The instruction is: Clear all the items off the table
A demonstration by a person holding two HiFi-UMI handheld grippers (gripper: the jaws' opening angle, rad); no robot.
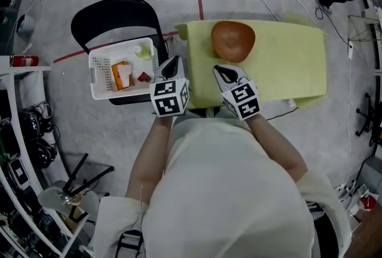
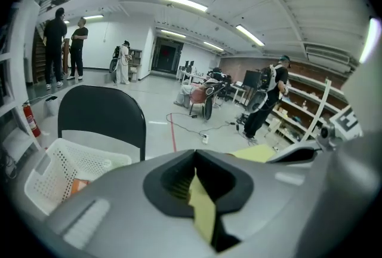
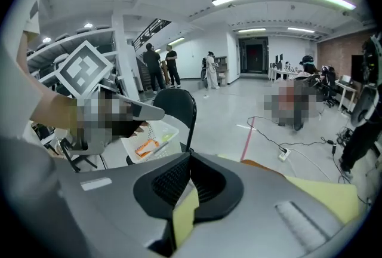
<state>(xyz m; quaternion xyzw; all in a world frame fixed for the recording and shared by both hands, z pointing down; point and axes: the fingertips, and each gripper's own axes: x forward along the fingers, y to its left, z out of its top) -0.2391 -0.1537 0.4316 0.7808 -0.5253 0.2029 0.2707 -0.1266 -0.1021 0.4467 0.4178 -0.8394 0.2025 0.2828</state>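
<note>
Presently, one task item is on the table: a brown bowl, upright on the yellow-green cloth, at upper centre of the head view and near the far edge. The left gripper stands at the cloth's left edge, between the table and the white basket. Its own view shows the jaws closed tip to tip with no object between them. A sliver of yellow cloth shows through the slit behind the tips, and I cannot tell whether the jaws touch it. The right gripper is over the cloth just below the bowl, close to its near rim; contact cannot be confirmed. Its view likewise shows the jaws clenched together, empty, with the same yellow sliver in the gap. The two grippers are side by side in mid-frame, at the near part of the table, both angled away from the person and downward. The basket rests on the seat of a black chair at the table's left, in the upper left of the head view. It holds an orange box, a pale green item and a small red item. Basket and chair appear at lower left of the left gripper view, and again left of centre in the right gripper view.
</note>
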